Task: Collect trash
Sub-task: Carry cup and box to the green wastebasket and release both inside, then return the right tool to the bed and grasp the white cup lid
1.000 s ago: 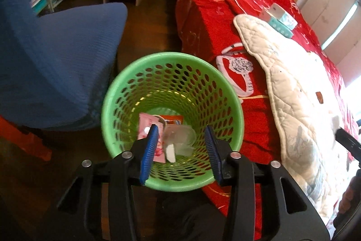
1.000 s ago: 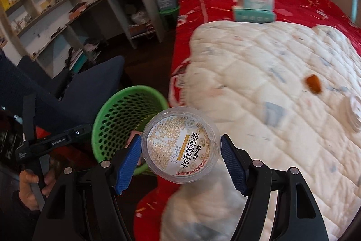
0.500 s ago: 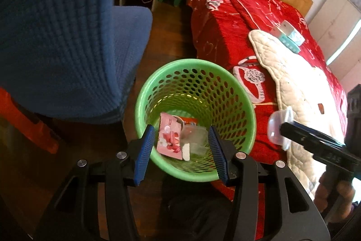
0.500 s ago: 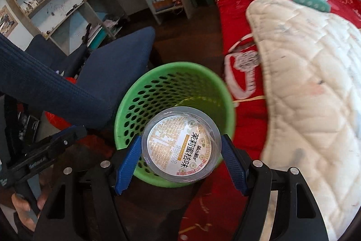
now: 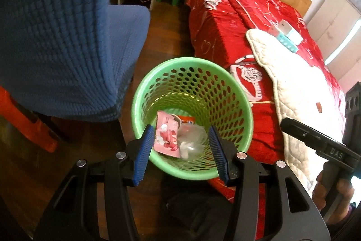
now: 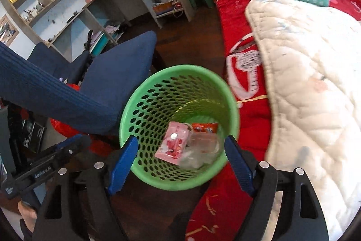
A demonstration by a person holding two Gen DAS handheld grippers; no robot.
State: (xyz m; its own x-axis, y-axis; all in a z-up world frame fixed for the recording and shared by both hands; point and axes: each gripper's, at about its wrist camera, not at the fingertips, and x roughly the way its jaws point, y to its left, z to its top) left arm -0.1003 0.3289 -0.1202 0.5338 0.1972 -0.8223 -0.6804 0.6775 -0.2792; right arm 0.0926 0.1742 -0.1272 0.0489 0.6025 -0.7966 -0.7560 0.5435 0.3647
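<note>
My right claw [image 6: 180, 164] hangs over the green basket [image 6: 144, 105], jaws opening and empty — a pink wrapper [image 6: 173, 143] lies below. My left claw [image 5: 181, 153] is released too.

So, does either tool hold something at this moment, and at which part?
Nothing is held. The right tool is opening with nothing between its pads, above the green basket. The left tool is open and empty too.

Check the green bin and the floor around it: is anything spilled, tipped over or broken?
Nothing stands out. The green bin stands upright beside the bed. The pink packet, an orange wrapper and some clear plastic lie inside it. I see no litter on the dark floor around it.
</note>
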